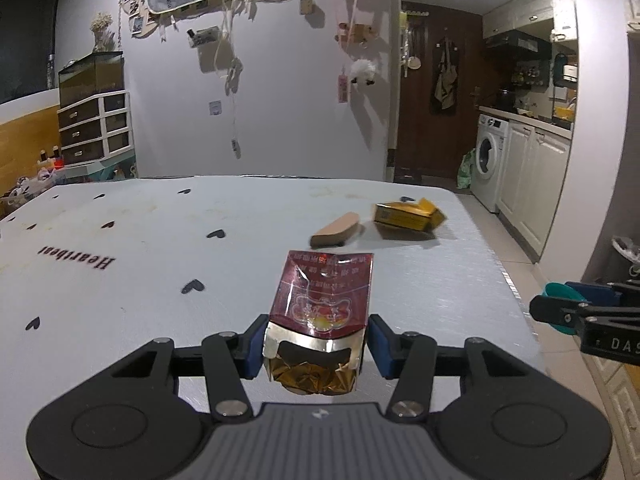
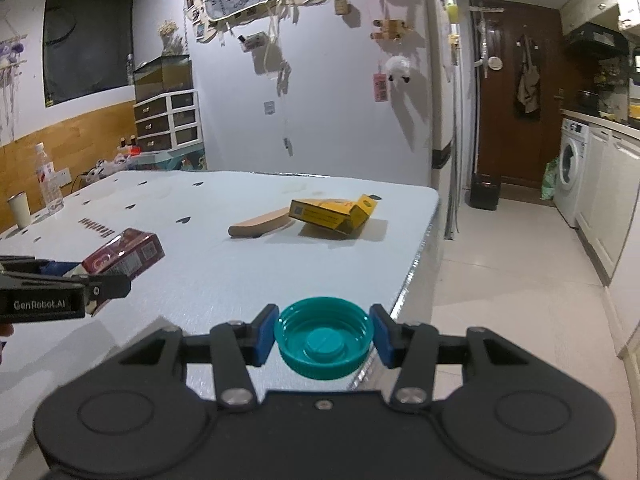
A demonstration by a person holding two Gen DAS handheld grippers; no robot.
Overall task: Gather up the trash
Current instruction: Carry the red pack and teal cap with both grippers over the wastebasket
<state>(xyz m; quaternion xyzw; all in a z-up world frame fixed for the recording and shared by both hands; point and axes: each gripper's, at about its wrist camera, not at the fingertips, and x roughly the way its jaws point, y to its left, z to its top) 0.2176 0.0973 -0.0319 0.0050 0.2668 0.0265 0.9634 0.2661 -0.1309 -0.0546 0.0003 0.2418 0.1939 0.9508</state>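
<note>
My left gripper (image 1: 316,344) is clamped on a dark red cigarette pack (image 1: 322,300), blue pads pressing both of its side faces; the torn top faces me, silver liner and crumpled gold foil showing. My right gripper (image 2: 325,338) is pinched on a teal plastic bottle cap (image 2: 325,338), round, ribbed at the rim, hollow side up. Both pieces are lifted off the table (image 1: 160,248), so I judge the picking-up done for these two and the carry to a bin next; I see no bin for certain, only a pale shape low to my right in the left view. Ahead of both jaws, well apart, a crushed yellow carton (image 2: 334,214) lies with a flap open, and just beside it, to its left, a flat tan wooden piece (image 2: 260,224) with rounded ends. The tabletop is pale, matte, printed with small black hearts
</note>
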